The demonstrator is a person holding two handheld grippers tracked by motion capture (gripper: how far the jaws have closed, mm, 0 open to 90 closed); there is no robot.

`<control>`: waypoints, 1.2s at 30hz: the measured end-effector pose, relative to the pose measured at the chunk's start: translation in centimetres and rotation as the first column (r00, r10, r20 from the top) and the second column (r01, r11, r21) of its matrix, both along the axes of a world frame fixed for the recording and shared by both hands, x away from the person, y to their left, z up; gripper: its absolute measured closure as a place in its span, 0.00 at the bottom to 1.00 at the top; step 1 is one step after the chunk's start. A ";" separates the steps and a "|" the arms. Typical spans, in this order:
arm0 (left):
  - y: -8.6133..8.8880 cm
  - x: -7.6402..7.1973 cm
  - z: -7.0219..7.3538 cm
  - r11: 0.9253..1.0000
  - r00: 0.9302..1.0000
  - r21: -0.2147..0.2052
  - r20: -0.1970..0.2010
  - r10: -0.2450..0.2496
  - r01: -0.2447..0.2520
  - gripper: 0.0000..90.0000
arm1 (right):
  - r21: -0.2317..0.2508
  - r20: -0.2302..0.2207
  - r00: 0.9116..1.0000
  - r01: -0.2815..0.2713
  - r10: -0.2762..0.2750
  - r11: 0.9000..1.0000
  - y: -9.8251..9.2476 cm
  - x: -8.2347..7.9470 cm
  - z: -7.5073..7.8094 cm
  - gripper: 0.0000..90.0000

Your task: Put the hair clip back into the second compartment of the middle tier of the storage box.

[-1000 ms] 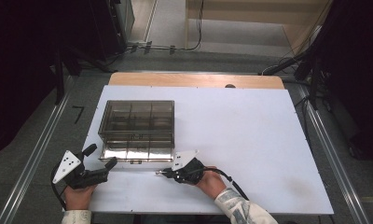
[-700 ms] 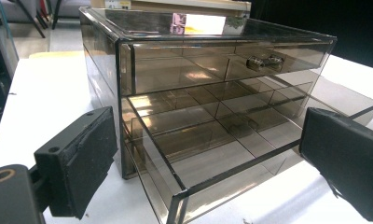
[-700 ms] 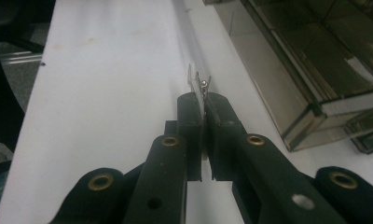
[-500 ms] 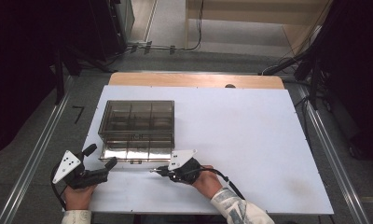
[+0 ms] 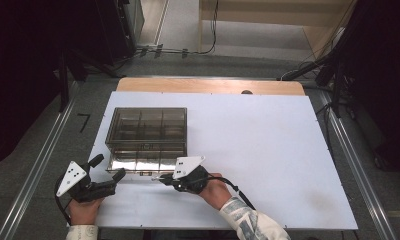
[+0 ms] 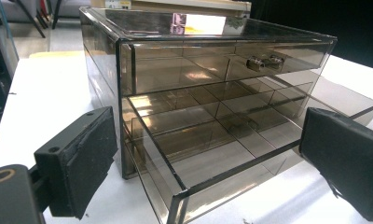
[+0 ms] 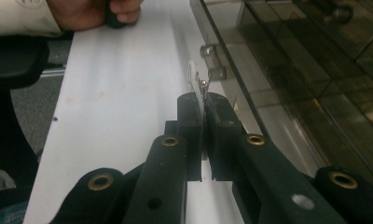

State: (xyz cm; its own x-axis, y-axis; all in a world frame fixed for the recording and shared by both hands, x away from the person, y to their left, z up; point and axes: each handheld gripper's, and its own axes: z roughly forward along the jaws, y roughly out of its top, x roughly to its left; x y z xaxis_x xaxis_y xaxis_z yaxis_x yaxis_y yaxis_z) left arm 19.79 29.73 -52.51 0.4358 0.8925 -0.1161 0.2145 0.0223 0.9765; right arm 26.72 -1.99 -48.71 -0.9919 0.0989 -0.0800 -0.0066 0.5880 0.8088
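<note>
A smoky clear drawer box (image 5: 147,122) stands on the white table (image 5: 268,140), left of the middle. Its lower drawer (image 5: 144,163) is pulled out toward me and shows divided compartments (image 6: 212,135). The upper drawer is closed, and its two-knob handle (image 6: 264,62) is visible. My left gripper (image 5: 119,175) is open at the drawer's left front corner, its pads (image 6: 89,154) wide apart around that corner. My right gripper (image 7: 203,100) is shut on a thin white piece with a small metal tip (image 7: 194,77). It is held just in front of the lower drawer's handle (image 7: 211,60).
A wide stretch of bare white table lies right of the box. A wooden strip (image 5: 208,86) runs along the far edge. Metal rails (image 5: 35,170) flank the table on the floor, and cables (image 5: 308,70) lie at the back right.
My right gripper has moved slightly left and closer to the open drawer's front, still with the white piece. The left gripper has stayed put.
</note>
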 end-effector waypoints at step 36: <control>0.0 0.0 0.0 1.000 1.000 -0.004 -0.002 0.001 -0.001 0.05 | -0.011 -0.009 0.996 0.084 -0.084 0.996 4.1 3.5 1.8 0.93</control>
State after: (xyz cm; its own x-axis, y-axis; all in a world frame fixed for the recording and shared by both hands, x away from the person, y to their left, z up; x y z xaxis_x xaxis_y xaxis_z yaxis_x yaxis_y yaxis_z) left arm 19.82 29.78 -52.51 0.4345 0.8925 -0.1209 0.2165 0.0268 0.9759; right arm 30.26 2.08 -46.95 -0.9807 0.1815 -0.0724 0.0508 0.5948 0.8023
